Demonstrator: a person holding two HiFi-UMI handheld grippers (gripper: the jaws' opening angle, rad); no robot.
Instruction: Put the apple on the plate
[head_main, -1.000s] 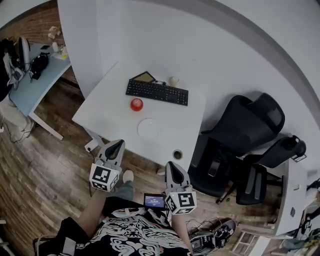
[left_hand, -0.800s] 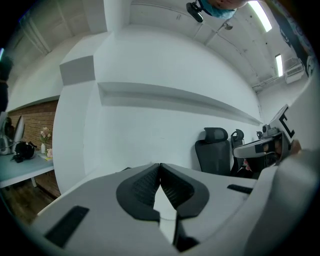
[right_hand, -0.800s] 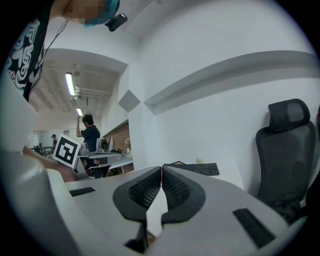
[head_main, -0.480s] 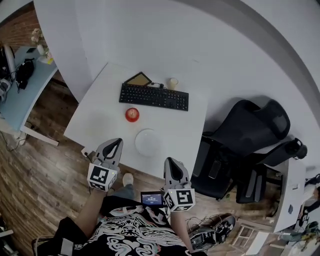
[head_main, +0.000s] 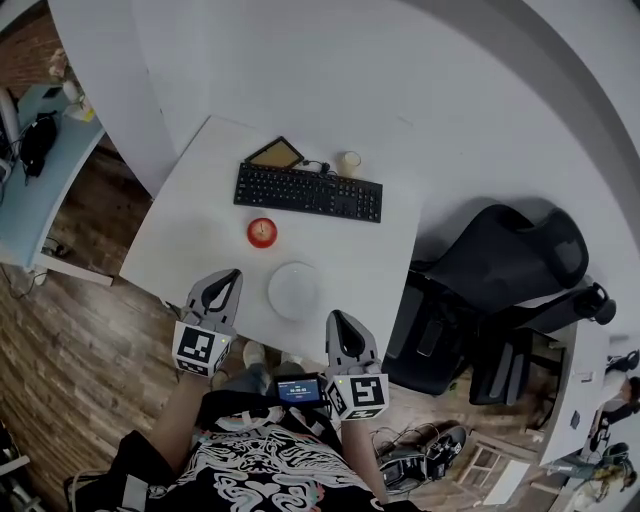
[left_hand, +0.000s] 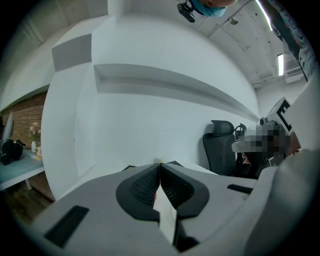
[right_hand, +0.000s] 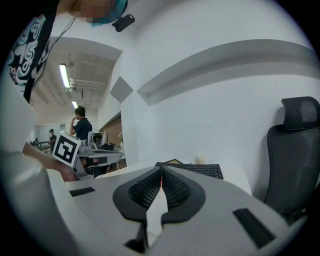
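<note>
Apple (head_main: 262, 232) sits at centre of the table (head_main: 190, 235), beyond the near-edge plate (head_main: 295, 291), closer to the left gripper (head_main: 228, 281) than the right gripper (head_main: 340, 326); both jaw pairs are pressed together, empty.

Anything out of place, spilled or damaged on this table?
Nothing stands out. The apple sits on the table apart from the empty plate, the keyboard lies straight behind them, and nothing looks spilled or broken.

The apple (head_main: 261, 231) is red, and the plate (head_main: 295, 291) and the table (head_main: 190, 230) are white. The keyboard (head_main: 308, 192) and the chair (head_main: 500, 255) are black. The floor (head_main: 70, 350) is brown wood.
</note>
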